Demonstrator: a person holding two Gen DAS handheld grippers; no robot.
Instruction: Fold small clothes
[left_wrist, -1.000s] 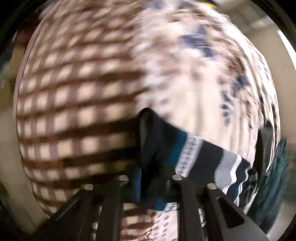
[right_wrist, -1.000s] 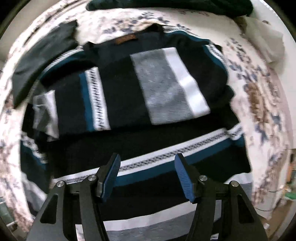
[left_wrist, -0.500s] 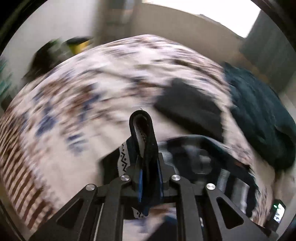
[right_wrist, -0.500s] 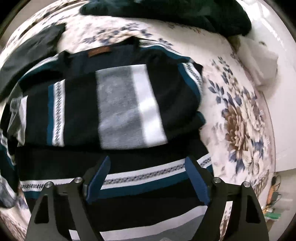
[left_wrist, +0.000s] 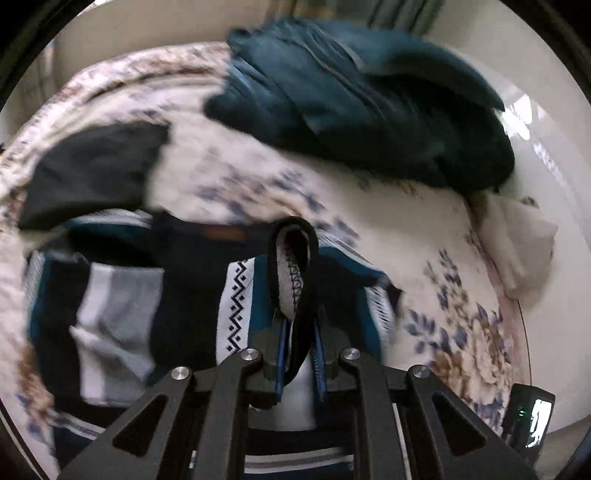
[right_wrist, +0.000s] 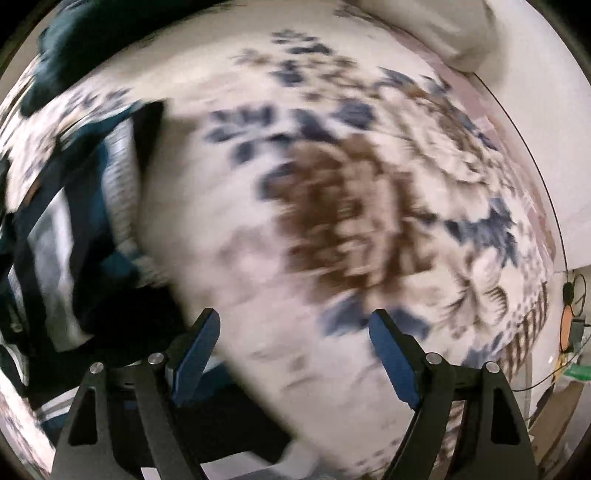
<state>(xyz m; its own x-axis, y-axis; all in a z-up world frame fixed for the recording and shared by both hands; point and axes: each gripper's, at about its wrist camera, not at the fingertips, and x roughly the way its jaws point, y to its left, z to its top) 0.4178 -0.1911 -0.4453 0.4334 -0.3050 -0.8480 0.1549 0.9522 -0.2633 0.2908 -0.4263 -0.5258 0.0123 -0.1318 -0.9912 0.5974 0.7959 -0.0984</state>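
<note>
A black, teal, grey and white striped sweater (left_wrist: 192, 291) lies partly folded on a floral bedspread (left_wrist: 436, 258). My left gripper (left_wrist: 299, 354) is shut on a fold of the sweater's edge, which sticks up between the blue pads above the sweater's right part. In the right wrist view the sweater (right_wrist: 74, 229) lies at the left, blurred. My right gripper (right_wrist: 291, 354) is open and empty over the bare bedspread (right_wrist: 351, 206) just right of the sweater.
A dark teal garment (left_wrist: 362, 103) is heaped at the far side of the bed. A black garment (left_wrist: 92, 170) lies far left. A white cloth (left_wrist: 517, 240) sits at the right edge. A small device with a green light (left_wrist: 528, 413) is at lower right.
My left gripper has swung right with the sweater's edge, now over the sweater. My right gripper has moved right off the sweater onto the bare bedspread, still open.
</note>
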